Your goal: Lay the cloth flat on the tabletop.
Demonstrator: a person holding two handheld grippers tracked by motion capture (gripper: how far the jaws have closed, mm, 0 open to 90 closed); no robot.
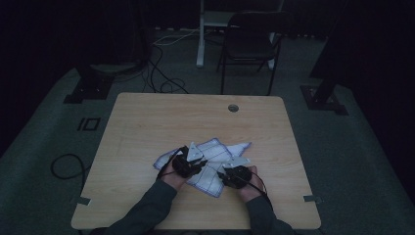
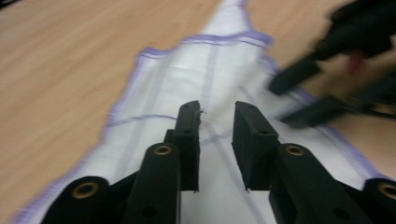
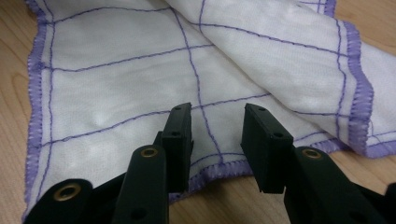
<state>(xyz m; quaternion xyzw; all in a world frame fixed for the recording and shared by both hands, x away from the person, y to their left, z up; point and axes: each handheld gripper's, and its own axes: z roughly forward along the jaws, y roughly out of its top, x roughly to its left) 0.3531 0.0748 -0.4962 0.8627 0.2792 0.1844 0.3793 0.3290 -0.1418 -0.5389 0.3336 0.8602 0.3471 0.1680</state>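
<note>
Both my grippers hover over the white cloth [image 1: 208, 164] with purple grid lines, crumpled on the wooden table [image 1: 147, 122]. My left gripper [image 2: 217, 109] and right gripper [image 3: 217, 112] stand parted, grasping nothing, above the cloth's near edge.

Dim lab or recording studio, not home. My counter [image 1: 147, 122]: bare light wood with cable grommet hole [image 1: 233, 107], standing alone on grey carpet [image 1: 352, 161]. Black stand bases [image 1: 323, 95] either side, loose cables [image 1: 161, 81] across floor, empty black chair [image 1: 249, 44] behind, white desk leg [image 1: 200, 34], dark walls.
</note>
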